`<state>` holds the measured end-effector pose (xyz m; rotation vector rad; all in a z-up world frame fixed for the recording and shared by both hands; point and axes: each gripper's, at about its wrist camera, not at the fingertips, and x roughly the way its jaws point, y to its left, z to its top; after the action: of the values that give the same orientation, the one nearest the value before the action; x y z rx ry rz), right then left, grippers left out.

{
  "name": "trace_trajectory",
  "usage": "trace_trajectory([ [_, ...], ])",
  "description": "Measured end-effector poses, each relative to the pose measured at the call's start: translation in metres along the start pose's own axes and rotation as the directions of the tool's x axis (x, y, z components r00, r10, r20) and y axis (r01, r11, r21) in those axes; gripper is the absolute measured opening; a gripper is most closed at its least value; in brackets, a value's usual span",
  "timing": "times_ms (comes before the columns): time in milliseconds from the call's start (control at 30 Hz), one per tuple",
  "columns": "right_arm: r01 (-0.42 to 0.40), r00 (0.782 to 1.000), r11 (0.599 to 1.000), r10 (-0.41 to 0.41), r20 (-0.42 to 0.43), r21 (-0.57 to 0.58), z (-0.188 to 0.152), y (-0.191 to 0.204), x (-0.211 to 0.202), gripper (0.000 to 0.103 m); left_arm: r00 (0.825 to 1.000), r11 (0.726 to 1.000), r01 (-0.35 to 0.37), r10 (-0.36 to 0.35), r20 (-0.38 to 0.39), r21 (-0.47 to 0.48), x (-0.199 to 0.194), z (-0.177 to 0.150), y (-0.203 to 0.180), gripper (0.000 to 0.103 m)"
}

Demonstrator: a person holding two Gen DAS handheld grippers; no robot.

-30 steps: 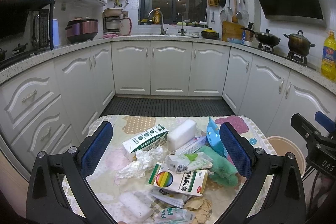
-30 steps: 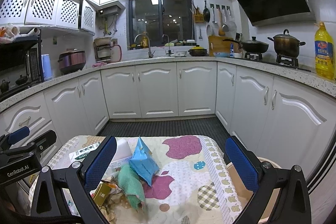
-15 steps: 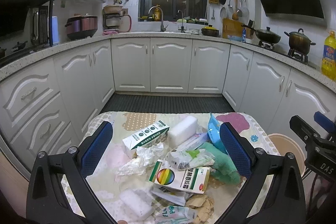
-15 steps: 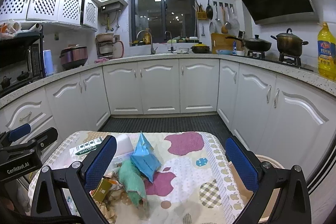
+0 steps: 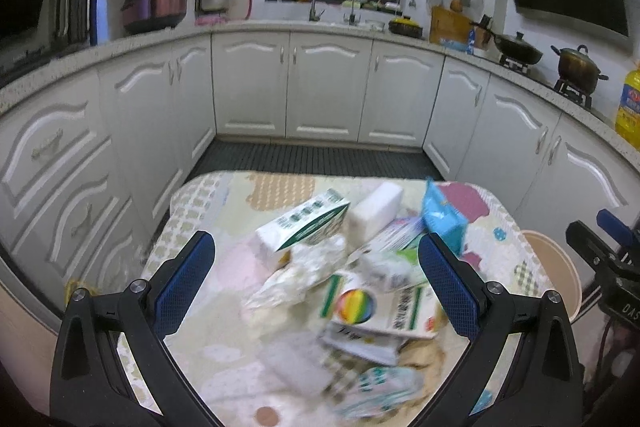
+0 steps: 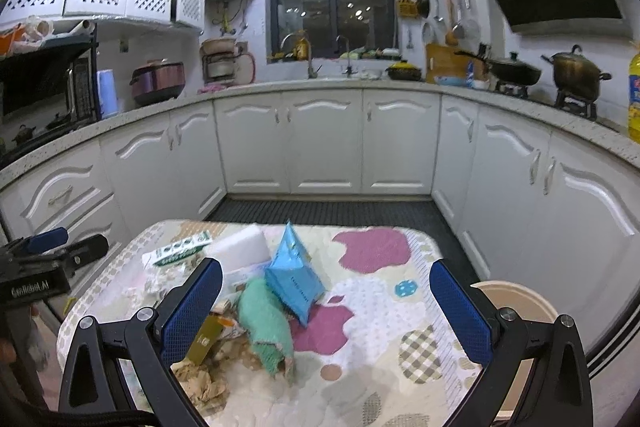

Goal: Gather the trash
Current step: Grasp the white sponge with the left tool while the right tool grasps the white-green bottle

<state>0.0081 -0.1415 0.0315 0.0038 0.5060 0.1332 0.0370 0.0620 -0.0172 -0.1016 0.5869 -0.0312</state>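
Night kitchen with white cabinets

White cabinets (image 6: 326,143) are curving across mid-frame; a dark window (image 6: 332,7) is sitting top centre, ribbed mat (image 6: 332,213) below.

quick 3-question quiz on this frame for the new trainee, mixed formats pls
1. True or false: the left gripper is shut on the rainbow-logo box.
2. Which stands upright on the table? A) blue pouch B) green cloth C) white foam block
3. Fill in: the beige bin sits off the table's ____ edge.

Key: 1 false, both grippers open and empty; 2 A; 3 right.
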Motion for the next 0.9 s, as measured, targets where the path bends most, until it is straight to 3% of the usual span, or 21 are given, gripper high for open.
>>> trace_trajectory([
  [367, -0.119, 0.984, 0.993, 0.114, -0.133, -0.026, -0.019, 0.02, 0.039, 0.103, 0.992, 0.998, -0.053, 0.051, -0.114, -0.017, 0.032, -0.008, 0.052, 0.101],
  [667, -0.297, 0.938, 0.953, 0.28, -0.204, -0.059, -0.016, 0.048, 0.061, 0.092, 0.981, 1.0, -0.021, 0.022, -0.195, 0.005, 0.075, -0.002, 0.063, 0.101],
  [900, -0.368, 0.905, 0.927, 0.34, -0.256, -0.07, -0.021, 0.065, 0.072, 0.089, 0.972, 1.0, 0.025, -0.023, -0.233, 0.006, 0.082, -0.002, 0.061, 0.101],
])
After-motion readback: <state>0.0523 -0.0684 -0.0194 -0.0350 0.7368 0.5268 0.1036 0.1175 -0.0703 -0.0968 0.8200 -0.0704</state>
